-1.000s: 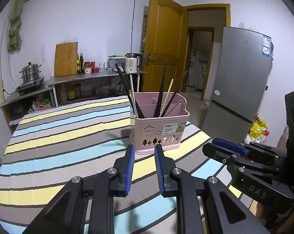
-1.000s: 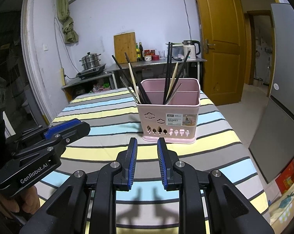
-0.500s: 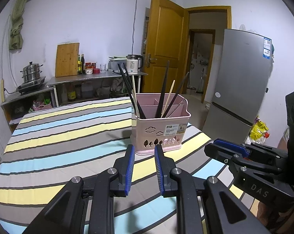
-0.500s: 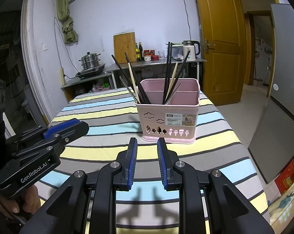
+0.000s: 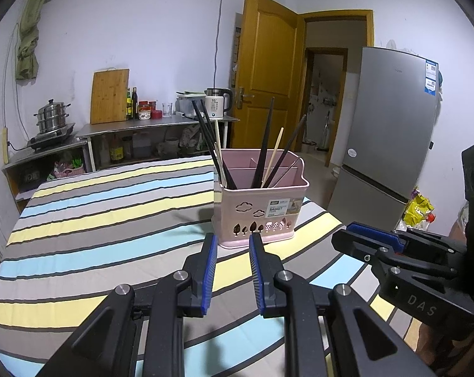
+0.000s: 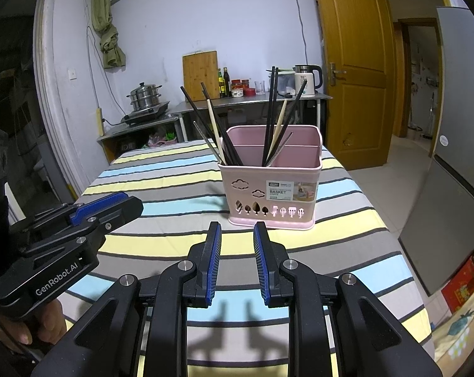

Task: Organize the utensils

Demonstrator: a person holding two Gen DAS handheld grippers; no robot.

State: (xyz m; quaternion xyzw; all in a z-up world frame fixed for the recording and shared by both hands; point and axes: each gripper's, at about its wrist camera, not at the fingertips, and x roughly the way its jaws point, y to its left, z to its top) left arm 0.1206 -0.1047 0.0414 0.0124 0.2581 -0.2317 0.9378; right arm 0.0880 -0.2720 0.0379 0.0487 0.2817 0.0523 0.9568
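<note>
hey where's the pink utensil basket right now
The pink utensil basket stands on the striped tablecloth, just beyond both gripper tips in each wrist view, with chopsticks standing in it.

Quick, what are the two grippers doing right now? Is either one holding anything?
Left gripper: open, holding nothing.
Right gripper: open, holding nothing.

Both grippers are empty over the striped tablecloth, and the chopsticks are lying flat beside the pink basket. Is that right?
Not quite. The chopsticks are not lying flat beside the pink basket; they stand leaning inside it, as the right wrist view shows. The left gripper and right gripper are indeed empty over the striped tablecloth.
</note>
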